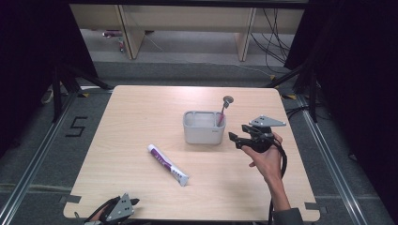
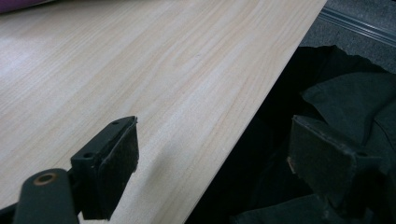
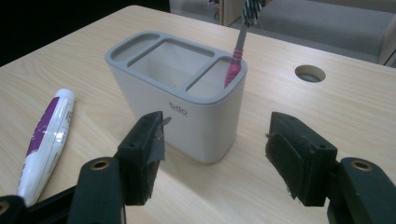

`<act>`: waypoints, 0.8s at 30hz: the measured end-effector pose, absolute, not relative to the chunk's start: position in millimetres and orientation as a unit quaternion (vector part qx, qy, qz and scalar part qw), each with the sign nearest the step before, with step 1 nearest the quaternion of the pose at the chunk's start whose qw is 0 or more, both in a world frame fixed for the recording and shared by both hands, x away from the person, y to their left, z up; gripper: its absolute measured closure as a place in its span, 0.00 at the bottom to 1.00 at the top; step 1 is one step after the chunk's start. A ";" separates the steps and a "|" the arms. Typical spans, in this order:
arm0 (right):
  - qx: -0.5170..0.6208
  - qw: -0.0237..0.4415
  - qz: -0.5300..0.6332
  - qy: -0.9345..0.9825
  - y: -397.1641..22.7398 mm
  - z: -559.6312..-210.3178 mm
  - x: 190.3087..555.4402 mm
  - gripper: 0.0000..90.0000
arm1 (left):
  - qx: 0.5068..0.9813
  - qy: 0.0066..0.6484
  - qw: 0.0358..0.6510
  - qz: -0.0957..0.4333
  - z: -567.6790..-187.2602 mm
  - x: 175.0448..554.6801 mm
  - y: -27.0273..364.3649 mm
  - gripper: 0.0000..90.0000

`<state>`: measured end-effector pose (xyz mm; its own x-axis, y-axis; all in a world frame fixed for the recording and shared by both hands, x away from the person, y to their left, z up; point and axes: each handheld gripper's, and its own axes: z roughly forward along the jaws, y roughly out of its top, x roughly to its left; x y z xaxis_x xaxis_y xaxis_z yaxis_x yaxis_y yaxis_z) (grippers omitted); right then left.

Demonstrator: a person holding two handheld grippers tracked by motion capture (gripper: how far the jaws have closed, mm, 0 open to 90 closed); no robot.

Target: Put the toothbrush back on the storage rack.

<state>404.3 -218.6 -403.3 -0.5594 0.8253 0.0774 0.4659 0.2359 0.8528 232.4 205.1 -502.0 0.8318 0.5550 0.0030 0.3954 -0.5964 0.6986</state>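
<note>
Pink toothbrush [image 3: 236, 58] inside grey holder [image 3: 187, 109]

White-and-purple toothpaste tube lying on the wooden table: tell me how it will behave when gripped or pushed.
The white-and-purple toothpaste tube looks soft-walled, so it would probably dent under the jaws. Its rounded body may roll if nudged sideways, though the flat crimped end probably limits that. It seems light and smooth, possibly slippery.
</note>
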 end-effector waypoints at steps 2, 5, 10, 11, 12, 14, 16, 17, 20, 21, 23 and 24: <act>0.428 0.197 0.444 0.762 -221.4 -403.4 399.8 0.41 | 0.885 0.270 0.364 0.110 -502.0 231.6 204.9 0.18; 0.425 0.200 0.448 0.761 -223.2 -406.4 394.7 0.41 | 0.884 0.272 0.363 0.113 -501.8 232.0 205.5 0.18; 0.430 0.186 0.442 0.765 -225.0 -410.6 385.9 0.41 | 0.884 0.272 0.363 0.112 -502.2 232.2 205.2 0.18; 0.417 0.201 0.443 0.768 -226.5 -412.1 385.8 0.41 | 0.885 0.271 0.364 0.110 -502.6 232.4 205.2 0.18; 0.415 0.195 0.441 0.771 -226.5 -412.9 384.1 0.41 | 0.887 0.269 0.359 0.109 -502.3 232.7 205.6 0.18; 0.417 0.195 0.438 0.772 -225.7 -414.8 380.7 0.40 | 0.887 0.268 0.358 0.114 -502.7 232.8 205.6 0.18; 0.421 0.192 0.437 0.771 -224.2 -418.0 377.4 0.40 | 0.886 0.270 0.360 0.113 -501.7 232.2 205.7 0.18; 0.421 0.192 0.437 0.771 -224.2 -418.0 377.4 0.40 | 0.886 0.270 0.360 0.113 -501.7 232.2 205.7 0.18; 0.420 0.184 0.438 0.773 -222.3 -422.2 373.5 0.40 | 0.884 0.273 0.363 0.111 -502.3 231.7 205.2 0.18; 0.418 0.185 0.441 0.772 -221.2 -424.4 370.8 0.40 | 0.884 0.272 0.363 0.113 -502.3 232.3 205.3 0.18; 0.412 0.186 0.433 0.780 -221.5 -425.3 367.7 0.40 | 0.886 0.269 0.361 0.110 -502.7 232.6 205.5 0.18; 0.412 0.186 0.433 0.780 -221.5 -425.3 367.7 0.40 | 0.886 0.269 0.361 0.110 -502.7 232.6 205.5 0.18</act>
